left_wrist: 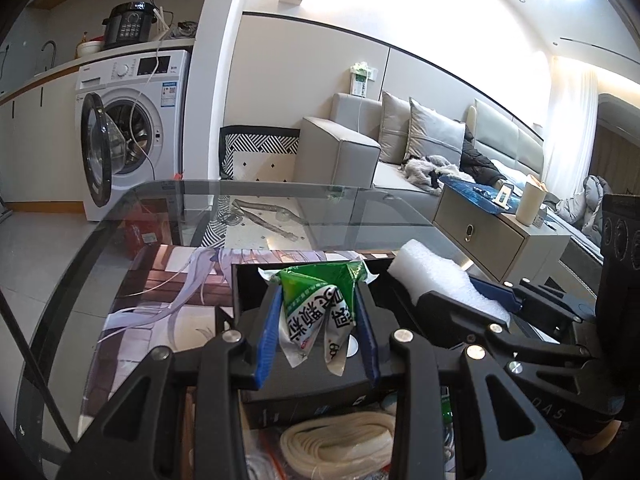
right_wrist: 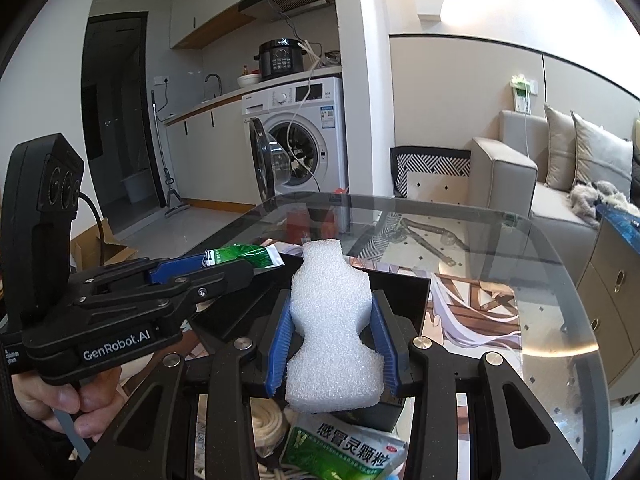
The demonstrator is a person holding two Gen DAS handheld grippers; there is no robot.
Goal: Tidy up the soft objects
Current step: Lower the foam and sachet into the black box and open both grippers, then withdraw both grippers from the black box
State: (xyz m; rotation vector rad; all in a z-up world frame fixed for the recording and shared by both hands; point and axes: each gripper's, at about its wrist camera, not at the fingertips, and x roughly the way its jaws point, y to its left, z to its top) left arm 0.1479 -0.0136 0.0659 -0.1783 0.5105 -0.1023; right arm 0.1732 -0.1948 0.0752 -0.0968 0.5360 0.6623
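Holding two soft things over a glass counter (right_wrist: pixel 520 236), round at its far edge, with a picture mat (left_wrist: pixel 168 280) lying flat on it. Sitting on that mat, a black box (right_wrist: pixel 404 284) with its top open, right under both tools. Big washer (left_wrist: pixel 132 120) far off on the left, grey sofa (left_wrist: pixel 352 148) far off on the right.

Left tool (left_wrist: pixel 318 320) squeezed nearly all the way shut on a green packet (left_wrist: pixel 316 300), crumpled, standing up between the blue pads, green end far and white ends hanging near. Right tool (right_wrist: pixel 334 336) partly closed on a white foam block (right_wrist: pixel 332 332), pinched at its thin middle, long way pointing far, fat end near.

Both held just above the box, side by side, almost touching, left tool a bit farther left over the box's left part, right tool over its middle. Likely next: going down a little and letting go, box straight below, neither hand much nearer than the other.

Lying near, under the tools, not yet put away: a coil of white rope (left_wrist: pixel 336 440) and another green packet (right_wrist: pixel 344 452).
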